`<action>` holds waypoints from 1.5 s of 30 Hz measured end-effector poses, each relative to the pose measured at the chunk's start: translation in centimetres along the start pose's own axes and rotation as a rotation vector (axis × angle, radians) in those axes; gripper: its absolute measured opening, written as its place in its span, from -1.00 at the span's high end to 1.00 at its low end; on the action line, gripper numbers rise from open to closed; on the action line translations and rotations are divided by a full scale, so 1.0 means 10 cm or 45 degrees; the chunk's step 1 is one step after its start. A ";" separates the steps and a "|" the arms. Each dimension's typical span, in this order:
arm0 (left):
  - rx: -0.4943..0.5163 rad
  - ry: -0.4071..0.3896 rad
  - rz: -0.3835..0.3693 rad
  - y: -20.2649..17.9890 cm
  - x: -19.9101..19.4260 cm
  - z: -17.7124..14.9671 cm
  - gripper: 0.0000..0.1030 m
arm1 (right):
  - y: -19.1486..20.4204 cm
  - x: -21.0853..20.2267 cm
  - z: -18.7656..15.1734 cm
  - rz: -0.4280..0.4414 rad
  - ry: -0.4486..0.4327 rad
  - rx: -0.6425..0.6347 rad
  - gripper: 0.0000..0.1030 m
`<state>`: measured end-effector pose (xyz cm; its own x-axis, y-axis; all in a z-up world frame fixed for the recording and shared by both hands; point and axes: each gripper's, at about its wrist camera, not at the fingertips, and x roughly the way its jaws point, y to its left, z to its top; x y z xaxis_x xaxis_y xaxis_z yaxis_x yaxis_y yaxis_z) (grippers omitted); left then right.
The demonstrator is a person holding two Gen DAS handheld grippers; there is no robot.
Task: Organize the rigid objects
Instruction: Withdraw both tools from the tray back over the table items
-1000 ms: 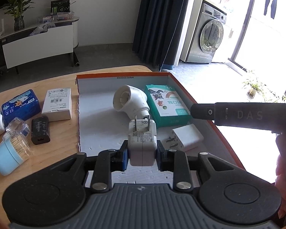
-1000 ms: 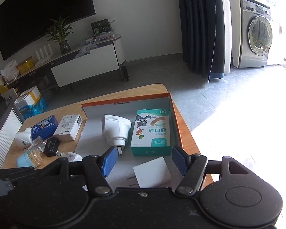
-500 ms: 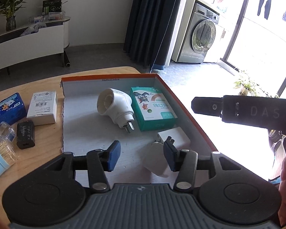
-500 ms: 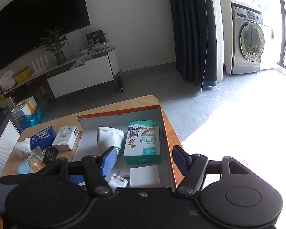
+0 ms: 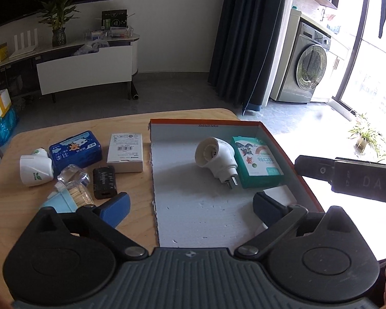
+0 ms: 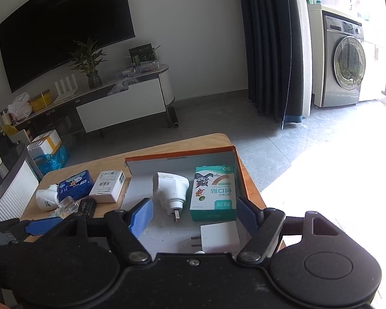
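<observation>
The left gripper [image 5: 190, 207] hangs over the near end of the tray [image 5: 278, 144], its jaws opening wide with nothing between them. The right gripper [image 6: 194, 212] sits beside it over the near right corner, jaws also opening, pads clear of everything; a white charger [image 6: 220, 237] lies flat on the tray floor below them.

The tray seems to be the collecting place: 3 items are packed along its right side, probably to leave the left free for what waits on the table [image 5: 64, 128].

- Plug [image 5: 217, 158]: middle of the tray, long axis running far-left to near-right, prongs toward the near right.
- Green box [image 5: 256, 164]: flat against the right wall, long axis near to far.
- Charger: 2 prongs pointing left.

Left of the tray, on the table, lie a blue tin [image 5: 74, 150], white box [image 5: 126, 152], black pack [image 5: 104, 182] and jar [image 5: 69, 193].
</observation>
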<state>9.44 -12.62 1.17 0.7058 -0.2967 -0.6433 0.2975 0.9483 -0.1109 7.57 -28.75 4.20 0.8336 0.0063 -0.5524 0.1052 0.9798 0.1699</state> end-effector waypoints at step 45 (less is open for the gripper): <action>-0.344 0.043 0.355 1.44 -0.40 -0.35 -1.00 | 1.22 0.28 -0.37 0.277 0.190 -0.273 -0.79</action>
<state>8.64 2.65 -0.52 0.7130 -0.0233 -0.7008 -0.0861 0.9890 -0.1205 9.22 -16.08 1.71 0.7336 0.2333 -0.6383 -0.1961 0.9719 0.1300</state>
